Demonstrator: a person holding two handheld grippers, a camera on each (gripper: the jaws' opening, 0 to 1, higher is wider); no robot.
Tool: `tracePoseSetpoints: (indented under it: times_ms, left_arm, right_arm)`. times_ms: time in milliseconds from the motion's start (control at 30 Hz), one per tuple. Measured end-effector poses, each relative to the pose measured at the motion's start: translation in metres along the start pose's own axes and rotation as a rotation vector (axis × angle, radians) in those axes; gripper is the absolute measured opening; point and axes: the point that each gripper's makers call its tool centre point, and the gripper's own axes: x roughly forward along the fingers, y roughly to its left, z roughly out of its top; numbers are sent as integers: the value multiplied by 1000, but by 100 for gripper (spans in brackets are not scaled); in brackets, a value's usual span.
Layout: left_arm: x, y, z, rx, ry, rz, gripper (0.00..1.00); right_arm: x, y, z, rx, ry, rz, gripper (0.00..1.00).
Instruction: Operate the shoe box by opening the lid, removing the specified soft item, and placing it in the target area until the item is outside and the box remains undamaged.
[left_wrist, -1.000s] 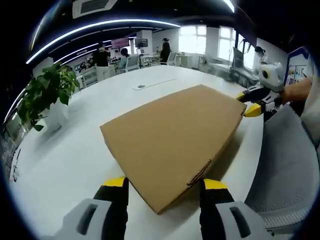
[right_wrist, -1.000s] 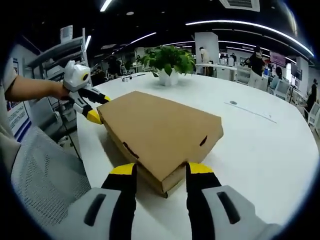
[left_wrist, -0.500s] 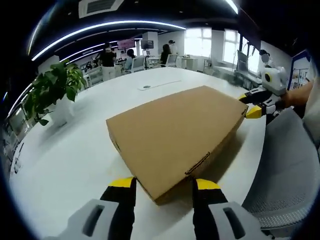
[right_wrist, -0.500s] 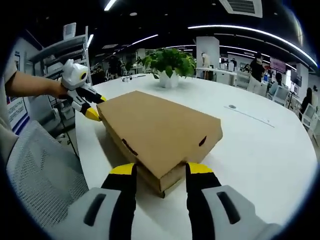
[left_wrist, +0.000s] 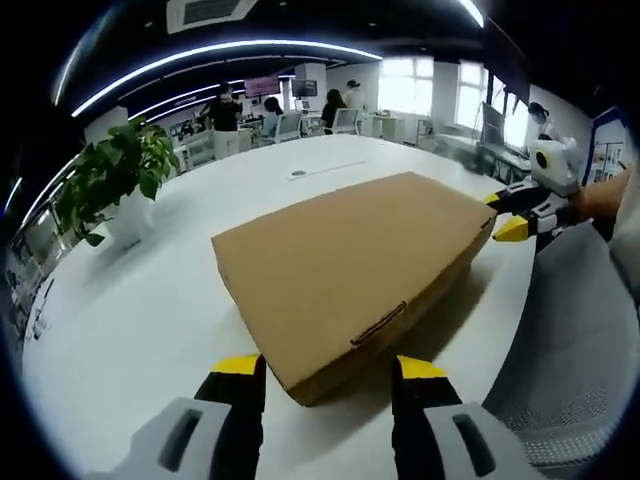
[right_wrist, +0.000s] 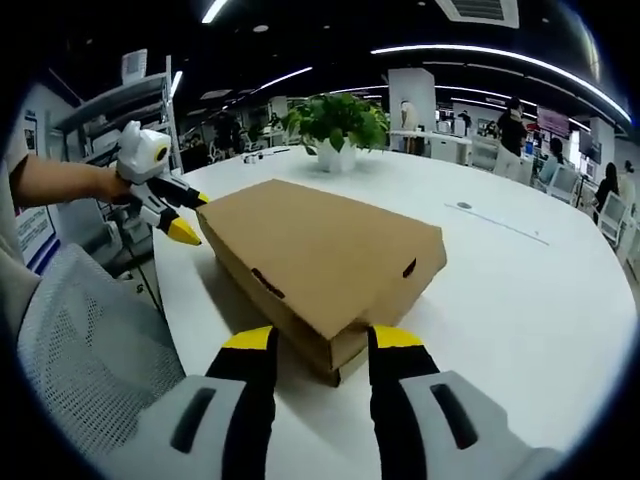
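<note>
— So, how many boxes?
— One box (left_wrist: 345, 268), lid down, flat on the white table (left_wrist: 140, 300) by its edge.
— And the tongs?
— Two. Left gripper (left_wrist: 322, 368) and right gripper (right_wrist: 311, 339), each gaping at a near corner, gripping nothing.
— Anything else?
— One plant (right_wrist: 337, 122), one mesh chair (right_wrist: 85, 350).
</note>
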Motion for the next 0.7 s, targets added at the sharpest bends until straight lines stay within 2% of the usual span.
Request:
tracePoseSetpoints:
  times_ms: [100,333,533,700]
  left_arm:
    - [-2,-1,3,-38,-20,-8,54]
    - [-11,-1,13,-54,-49,5,55]
    - [-18,0,23,-49,-81,22,55]
    - [-29,2,38,-45,-115,31,55]
  right_arm:
    - [-1,0,3,-9,-3,-2,33]
    - [-6,5,13,-46,-3,-5,36]
    - [-15,5,28,-80,-23,3,37]
    - [-21,4,45,-115,-50,2,38]
